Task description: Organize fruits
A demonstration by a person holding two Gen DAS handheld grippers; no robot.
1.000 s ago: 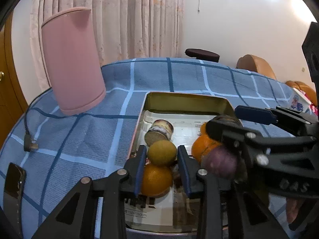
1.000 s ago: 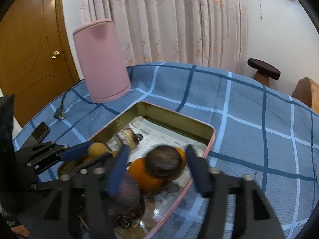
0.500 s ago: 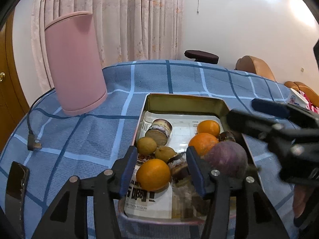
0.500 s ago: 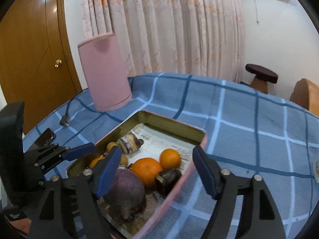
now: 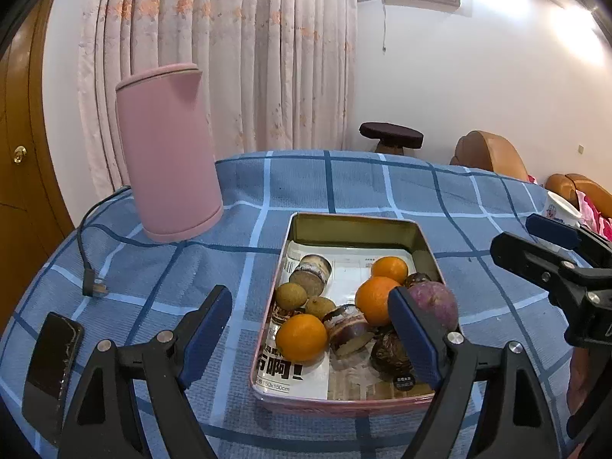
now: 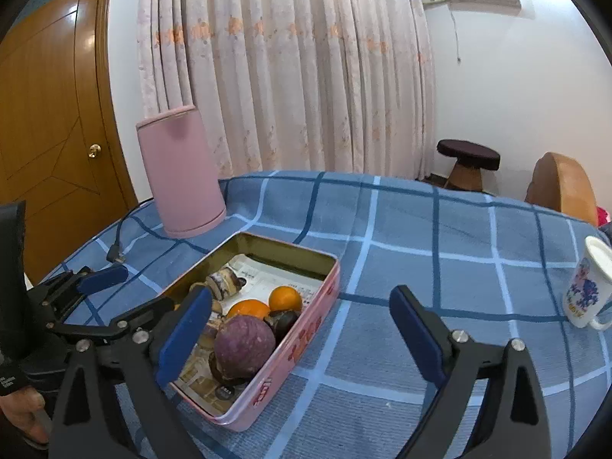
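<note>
- Left tool (image 5: pixel 311 329): fingers spread wide, nothing between them, held above the worktop (image 5: pixel 382 187) at the near end of the tin (image 5: pixel 352 225).
- Right tool (image 6: pixel 300 329): also released, empty, just right of the tin, over bare blue checked cloth.
- Tin sits straight ahead of the left tool, and ahead-left of the right tool; paper lining on its floor.
- Fruit is all inside the tin: orange (image 5: pixel 302 337) nearest the left tool, two more oranges further in, two small greenish-brown round fruits (image 5: pixel 291 296) on the left side.
- Purple round fruit (image 6: pixel 244 340) at the tin's near right corner, just beside the right tool's left finger; dark brown pieces around it.
- Pink cylinder (image 5: pixel 168 149) well ahead-left of the left tool, upright.
- Phone (image 5: pixel 51 359) lies flat left of the left tool; cable plug (image 5: pixel 93 288) beyond it.
- Mug (image 6: pixel 585 287) far right of the right tool.
</note>
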